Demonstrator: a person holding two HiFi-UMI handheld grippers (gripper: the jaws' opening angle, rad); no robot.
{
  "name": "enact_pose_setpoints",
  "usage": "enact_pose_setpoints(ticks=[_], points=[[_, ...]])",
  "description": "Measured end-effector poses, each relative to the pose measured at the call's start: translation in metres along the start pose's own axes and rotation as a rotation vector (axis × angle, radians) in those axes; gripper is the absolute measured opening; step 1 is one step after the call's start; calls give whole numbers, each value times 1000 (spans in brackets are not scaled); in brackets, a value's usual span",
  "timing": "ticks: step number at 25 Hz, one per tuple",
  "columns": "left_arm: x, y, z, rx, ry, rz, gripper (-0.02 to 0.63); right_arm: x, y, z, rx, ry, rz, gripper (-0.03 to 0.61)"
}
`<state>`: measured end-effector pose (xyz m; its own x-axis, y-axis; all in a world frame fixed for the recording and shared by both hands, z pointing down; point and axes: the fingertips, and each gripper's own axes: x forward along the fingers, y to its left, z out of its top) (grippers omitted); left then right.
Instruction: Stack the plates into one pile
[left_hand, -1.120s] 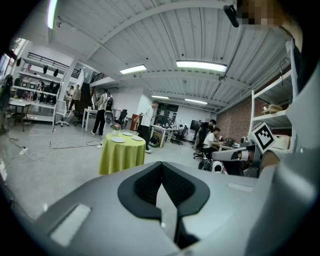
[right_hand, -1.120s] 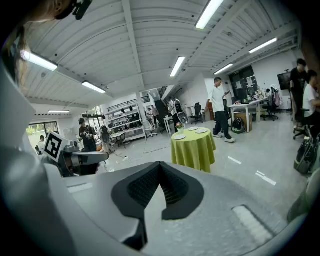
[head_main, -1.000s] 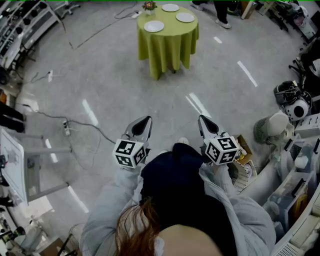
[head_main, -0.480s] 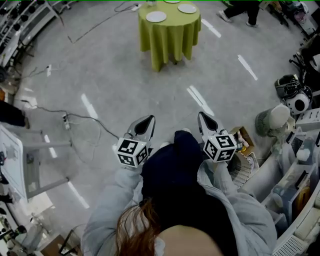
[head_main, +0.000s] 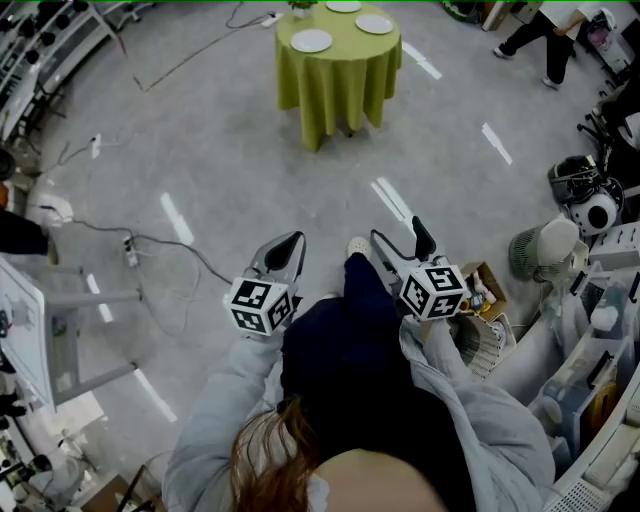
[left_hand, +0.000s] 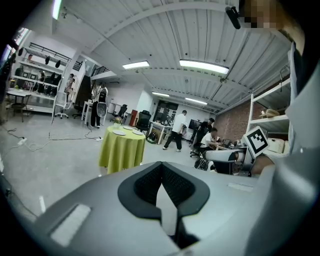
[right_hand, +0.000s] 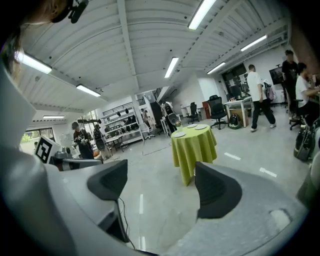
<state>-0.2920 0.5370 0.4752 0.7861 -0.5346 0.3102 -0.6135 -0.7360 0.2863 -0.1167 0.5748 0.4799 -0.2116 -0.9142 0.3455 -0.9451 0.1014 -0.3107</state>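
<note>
Far ahead stands a small round table with a green cloth (head_main: 340, 75). Three white plates lie apart on it: one at the front left (head_main: 311, 40), one at the right (head_main: 375, 23), one at the back (head_main: 343, 6). My left gripper (head_main: 291, 242) is shut and holds nothing; its view shows the pads (left_hand: 150, 185) pressed together and the table (left_hand: 121, 152) in the distance. My right gripper (head_main: 401, 236) is opening, with nothing between its jaws; through the gap I see the table (right_hand: 195, 150) and plates (right_hand: 179, 134). Both grippers are well short of the table.
A cable (head_main: 150, 240) runs across the grey floor at the left. Shelving lines the left wall. A fan (head_main: 540, 252), boxes and equipment crowd the right side. A person (head_main: 545, 30) walks at the far right behind the table. A small flower pot (head_main: 300, 5) is on the table.
The right gripper's jaws have gone from shut to wide apart. The table has slid towards the top of the head view. The person behind the table has walked to the right.
</note>
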Motion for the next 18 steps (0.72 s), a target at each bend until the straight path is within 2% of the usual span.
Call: enact_pose_setpoints(ticks=[5, 14, 18], points=[[36, 19, 21, -11, -12, 20, 11, 37, -20, 22, -28, 36, 42, 418], [118, 52, 69, -10, -32, 45, 11, 104, -79, 89, -31, 4, 65, 412], [155, 58, 82, -18, -40, 44, 11, 125, -110, 103, -32, 13, 60, 411]])
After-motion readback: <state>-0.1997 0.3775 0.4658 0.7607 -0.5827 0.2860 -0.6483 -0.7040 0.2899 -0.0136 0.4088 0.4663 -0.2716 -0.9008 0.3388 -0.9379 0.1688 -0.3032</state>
